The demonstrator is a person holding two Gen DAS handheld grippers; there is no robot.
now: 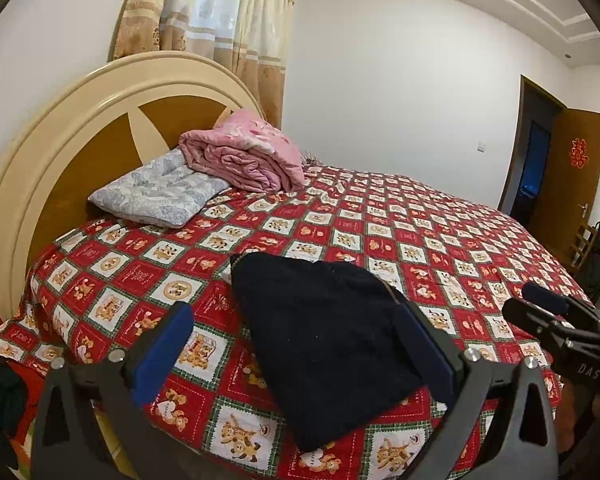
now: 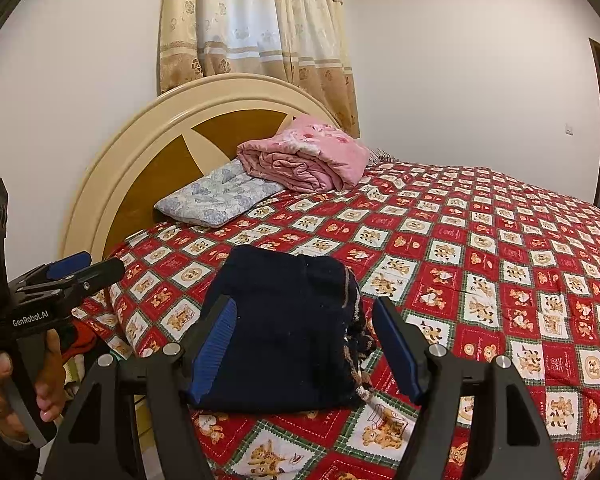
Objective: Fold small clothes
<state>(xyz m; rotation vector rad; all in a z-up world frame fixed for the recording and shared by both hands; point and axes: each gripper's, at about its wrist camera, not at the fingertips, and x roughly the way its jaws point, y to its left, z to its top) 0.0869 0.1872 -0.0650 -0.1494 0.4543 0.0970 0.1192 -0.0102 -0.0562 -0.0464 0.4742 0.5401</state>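
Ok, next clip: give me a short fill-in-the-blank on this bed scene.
1. The folded dark garment lies on the ____ bedspread.
2. Both the left gripper and the right gripper are ____.
3. The pink blanket rests partly on a ____ pillow.

Missing words: red patterned; open; blue-grey floral

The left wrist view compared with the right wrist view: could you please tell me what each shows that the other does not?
Only the left wrist view shows the open door with its red ornament, a rack beside it, and red clothes off the bed's edge.

Only the right wrist view shows the hand holding the left gripper.

Both show the folded dark garment on the quilt, the pillow, pink blanket, headboard and curtain. Both grippers' jaws stand open, empty.
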